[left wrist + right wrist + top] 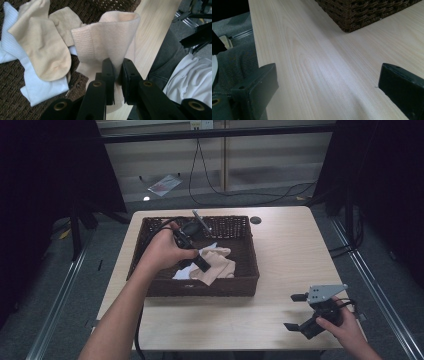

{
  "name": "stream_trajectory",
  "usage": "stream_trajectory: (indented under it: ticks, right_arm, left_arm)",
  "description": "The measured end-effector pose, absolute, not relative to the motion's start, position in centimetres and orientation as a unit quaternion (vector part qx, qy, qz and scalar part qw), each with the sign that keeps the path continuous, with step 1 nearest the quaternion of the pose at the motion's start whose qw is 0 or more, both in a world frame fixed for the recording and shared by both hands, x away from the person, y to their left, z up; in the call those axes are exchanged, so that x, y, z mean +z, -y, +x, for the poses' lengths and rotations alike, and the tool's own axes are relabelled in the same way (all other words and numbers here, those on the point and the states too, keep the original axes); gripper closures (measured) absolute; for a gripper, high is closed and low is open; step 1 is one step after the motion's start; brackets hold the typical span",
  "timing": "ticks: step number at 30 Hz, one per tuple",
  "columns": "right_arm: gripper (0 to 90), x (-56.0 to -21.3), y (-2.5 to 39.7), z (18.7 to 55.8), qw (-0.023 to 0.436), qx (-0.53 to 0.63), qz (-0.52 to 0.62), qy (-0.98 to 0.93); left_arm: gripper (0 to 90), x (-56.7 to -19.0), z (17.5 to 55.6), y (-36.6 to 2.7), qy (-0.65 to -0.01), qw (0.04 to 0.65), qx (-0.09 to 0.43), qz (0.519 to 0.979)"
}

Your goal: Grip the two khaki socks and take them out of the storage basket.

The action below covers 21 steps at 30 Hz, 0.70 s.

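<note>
1. We see the wicker basket walling its contents on all four sides, so the way in is from above.
2. Our left gripper sits inside it, fingers pinched on a beige sock, with loose socks crowding the basket floor just beside.
3. The bench right of the basket lies bare, open for passing.
4. Our right gripper hovers there with its fingers spread wide over bare wood, well apart from the basket's corner.
</note>
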State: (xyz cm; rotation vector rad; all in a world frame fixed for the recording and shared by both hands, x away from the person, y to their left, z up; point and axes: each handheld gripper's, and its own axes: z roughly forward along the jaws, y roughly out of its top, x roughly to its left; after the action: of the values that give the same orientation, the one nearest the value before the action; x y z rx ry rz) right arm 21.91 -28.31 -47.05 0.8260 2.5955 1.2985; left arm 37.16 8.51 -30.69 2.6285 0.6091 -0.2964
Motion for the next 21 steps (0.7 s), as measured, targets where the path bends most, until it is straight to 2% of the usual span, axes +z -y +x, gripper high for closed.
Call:
stream_trajectory:
  ticks: [21]
  right_arm:
    - [2.3,-47.0,28.3,21.9,0.061,0.431,0.275,-0.857]
  left_arm:
    - [81.8,-32.9,34.3,-6.6,-0.172,0.207,-0.117,0.956]
